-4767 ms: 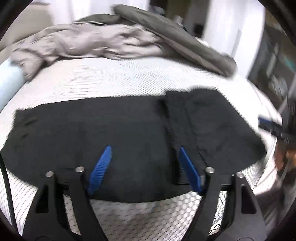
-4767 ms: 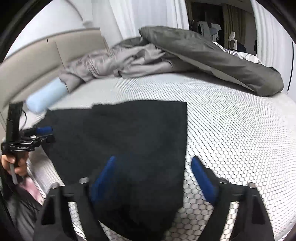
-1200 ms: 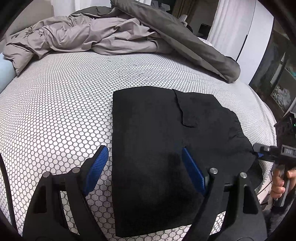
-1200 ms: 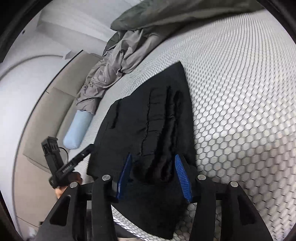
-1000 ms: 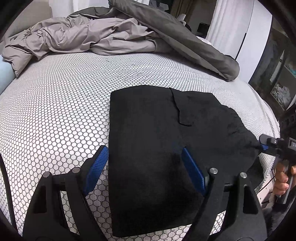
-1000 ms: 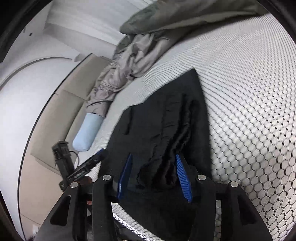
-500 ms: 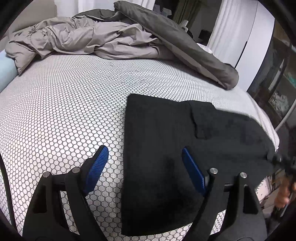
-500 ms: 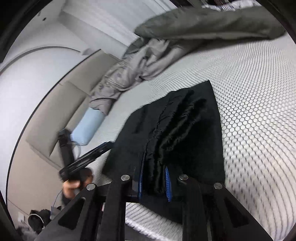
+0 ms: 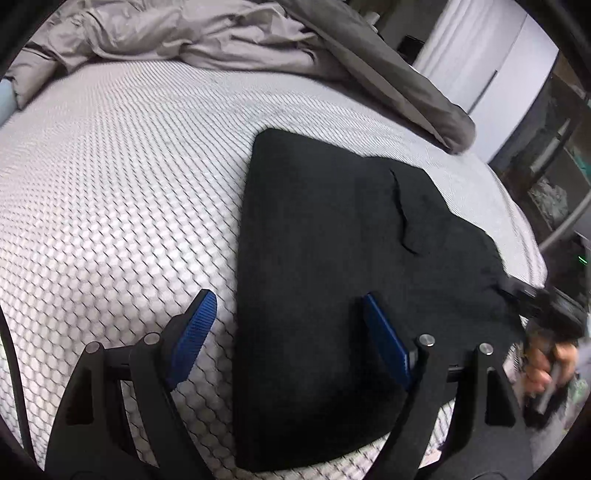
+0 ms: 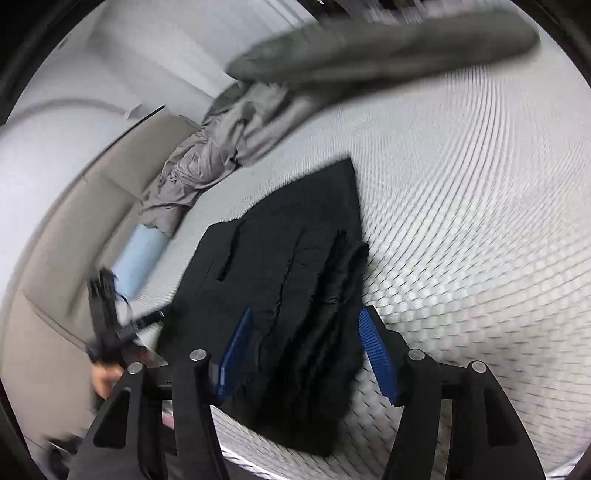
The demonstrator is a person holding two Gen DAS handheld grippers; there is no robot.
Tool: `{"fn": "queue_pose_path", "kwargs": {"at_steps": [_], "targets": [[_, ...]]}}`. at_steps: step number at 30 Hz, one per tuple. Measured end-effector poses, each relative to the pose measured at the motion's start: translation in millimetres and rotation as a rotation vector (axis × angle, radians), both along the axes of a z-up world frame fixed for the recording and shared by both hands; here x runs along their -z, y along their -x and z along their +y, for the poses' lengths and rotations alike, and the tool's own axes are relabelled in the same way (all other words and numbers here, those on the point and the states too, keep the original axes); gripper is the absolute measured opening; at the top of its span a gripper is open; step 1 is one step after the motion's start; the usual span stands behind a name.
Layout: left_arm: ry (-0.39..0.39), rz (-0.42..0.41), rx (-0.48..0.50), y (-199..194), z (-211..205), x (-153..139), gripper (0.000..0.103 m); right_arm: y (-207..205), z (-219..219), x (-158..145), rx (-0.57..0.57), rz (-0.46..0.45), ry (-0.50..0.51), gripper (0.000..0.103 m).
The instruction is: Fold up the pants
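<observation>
A bed (image 9: 110, 177) covered in a white sheet with a honeycomb print fills most of both views; a crumpled grey duvet (image 9: 229, 33) is heaped along its far side, with a darker grey fold running down toward the right edge in the left wrist view; a beige padded headboard (image 10: 74, 206) and a pale blue pillow (image 10: 138, 258) sit at the left of the right wrist view. The black pants (image 9: 332, 258) lie folded into a compact slab near the bed's near edge, flat on the sheet; in the right wrist view their near end (image 10: 314, 332) is bunched into ridged layers. The left gripper (image 9: 295, 332) hangs above the pants' left edge with its 2 blue pads spread wide, 1 pad over bare sheet and 1 over the cloth, pinching nothing. The right gripper (image 10: 310, 354) has just been opening; its jaws stand apart on either side of the bunched end, the cloth between them but the pads not pressing it. A hand (image 9: 546, 365) grasps the right gripper's handle at the right edge of the left wrist view, blurred.
</observation>
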State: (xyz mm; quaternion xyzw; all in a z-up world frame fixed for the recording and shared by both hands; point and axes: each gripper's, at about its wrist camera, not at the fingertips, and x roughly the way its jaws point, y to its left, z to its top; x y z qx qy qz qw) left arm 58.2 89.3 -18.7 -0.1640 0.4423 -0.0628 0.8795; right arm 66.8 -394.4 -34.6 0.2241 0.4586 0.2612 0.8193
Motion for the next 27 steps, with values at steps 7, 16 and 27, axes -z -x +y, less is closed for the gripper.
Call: {"fn": "queue_pose_path", "kwargs": {"at_steps": [7, 16, 27], "targets": [[-0.049, -0.044, 0.071, 17, -20, -4, 0.073, -44, 12, -4, 0.035, -0.07, 0.075, 0.028], [-0.163, -0.229, 0.017, 45, -26, -43, 0.079, 8, 18, -35, 0.057, -0.22, 0.274, 0.04], [-0.348, -0.138, 0.322, 22, -119, 1, 0.083, 14, 141, 11, -0.246, -0.305, 0.513, 0.049]]}}
